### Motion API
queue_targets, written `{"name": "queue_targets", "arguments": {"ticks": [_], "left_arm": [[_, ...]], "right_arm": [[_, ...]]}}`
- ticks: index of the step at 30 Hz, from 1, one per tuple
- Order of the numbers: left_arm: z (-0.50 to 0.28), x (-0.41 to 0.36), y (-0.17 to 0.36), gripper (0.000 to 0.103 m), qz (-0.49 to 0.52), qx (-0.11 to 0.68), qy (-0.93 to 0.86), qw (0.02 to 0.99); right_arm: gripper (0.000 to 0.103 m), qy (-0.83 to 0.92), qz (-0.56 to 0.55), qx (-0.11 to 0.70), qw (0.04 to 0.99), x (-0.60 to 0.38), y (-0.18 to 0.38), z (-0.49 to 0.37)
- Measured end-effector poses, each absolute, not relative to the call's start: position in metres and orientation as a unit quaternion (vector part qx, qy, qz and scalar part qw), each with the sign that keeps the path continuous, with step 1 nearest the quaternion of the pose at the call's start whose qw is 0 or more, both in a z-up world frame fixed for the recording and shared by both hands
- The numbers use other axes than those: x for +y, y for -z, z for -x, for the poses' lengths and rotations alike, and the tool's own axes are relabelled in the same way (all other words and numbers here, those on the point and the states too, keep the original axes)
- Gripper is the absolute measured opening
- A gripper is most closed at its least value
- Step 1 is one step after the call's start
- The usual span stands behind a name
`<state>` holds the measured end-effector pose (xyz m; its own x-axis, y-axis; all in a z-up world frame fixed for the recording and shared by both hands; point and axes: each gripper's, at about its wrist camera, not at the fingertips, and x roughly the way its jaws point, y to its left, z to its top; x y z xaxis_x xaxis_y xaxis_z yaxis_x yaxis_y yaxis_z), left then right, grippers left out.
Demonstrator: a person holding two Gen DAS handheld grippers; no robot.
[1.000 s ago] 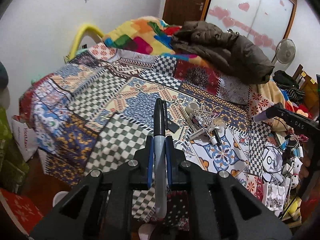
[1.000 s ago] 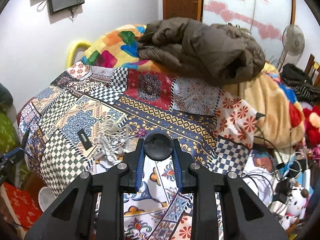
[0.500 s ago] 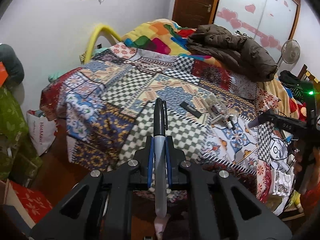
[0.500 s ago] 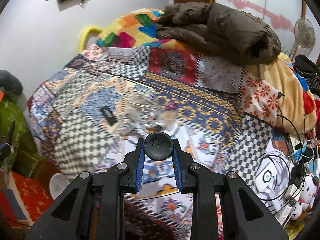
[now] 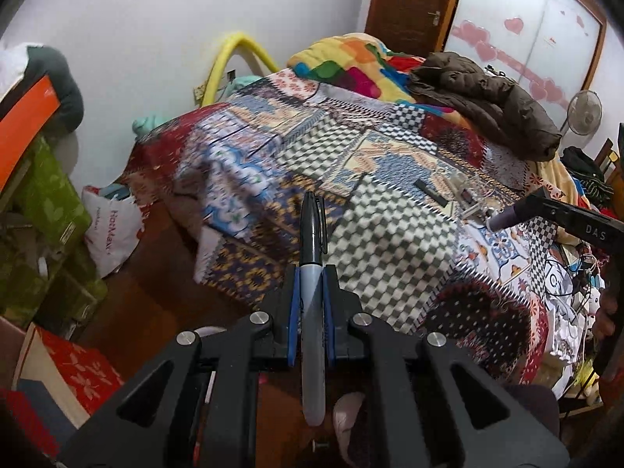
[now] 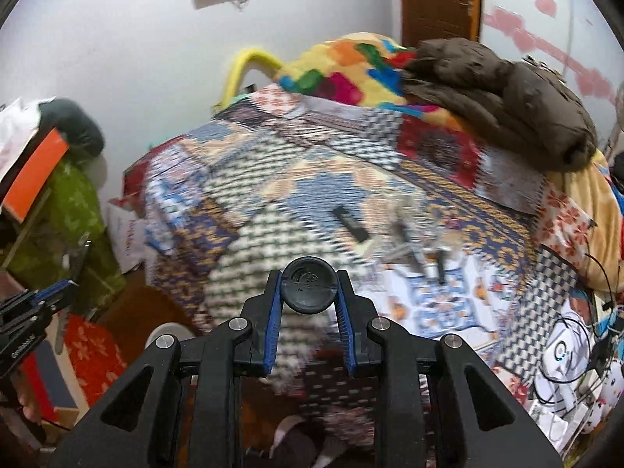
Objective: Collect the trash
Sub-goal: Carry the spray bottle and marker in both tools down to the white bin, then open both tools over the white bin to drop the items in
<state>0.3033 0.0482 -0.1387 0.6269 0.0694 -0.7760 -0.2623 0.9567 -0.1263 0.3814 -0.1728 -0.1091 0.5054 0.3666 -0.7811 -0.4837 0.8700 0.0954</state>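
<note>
A marker — black cap, grey barrel — is clamped between the blue pads of the left gripper, lying along the fingers with the cap pointing fwd and the barrel end sticking out back below the jaws. It is held in the air, off the near edge of the bed, above the dark wooden floor.

A round black cap is pinched between the pads of the right gripper, its flat face turned toward the camera; it is likewise held in the air, just off the bed's near edge. In the left wrist view the right gripper is seen at the right side w/ a purplish tip, over the bed's near-right part.

On the patchwork blanket, a flat black bar-shaped item lies towards the middle, and just right of it a small heap of clear and white bits is seen — too blurred to tell apart. A brown jacket is piled at the far-right corner, against a multicoloured quilt. A yellow hoop is propped at the far-left corner by the wall. Left of the bed, on the floor, a white shopping bag, green boxes and a red patterned box are stacked. Cables and a white device are crowded at the bed's right edge.
</note>
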Motion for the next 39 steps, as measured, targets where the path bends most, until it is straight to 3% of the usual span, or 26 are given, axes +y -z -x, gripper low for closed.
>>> {"name": "queue_targets", "arguments": {"ticks": [16, 32, 39], "left_arm": [[-0.231, 0.140, 0.209, 0.010, 0.164, 0.483, -0.139, 0.849], [-0.216, 0.191, 0.324, 0.010, 0.212, 0.584, -0.145, 0.770], [-0.227, 0.208, 0.348, 0.010, 0.234, 0.599, -0.147, 0.751]], "right_arm": [[0.024, -0.353, 0.136, 0.474, 0.796, -0.029, 0.160, -0.301], [0.024, -0.406, 0.173, 0.566, 0.697, 0.087, 0.265, -0.267], [0.024, -0.409, 0.182, 0.586, 0.675, 0.113, 0.287, -0.270]]}}
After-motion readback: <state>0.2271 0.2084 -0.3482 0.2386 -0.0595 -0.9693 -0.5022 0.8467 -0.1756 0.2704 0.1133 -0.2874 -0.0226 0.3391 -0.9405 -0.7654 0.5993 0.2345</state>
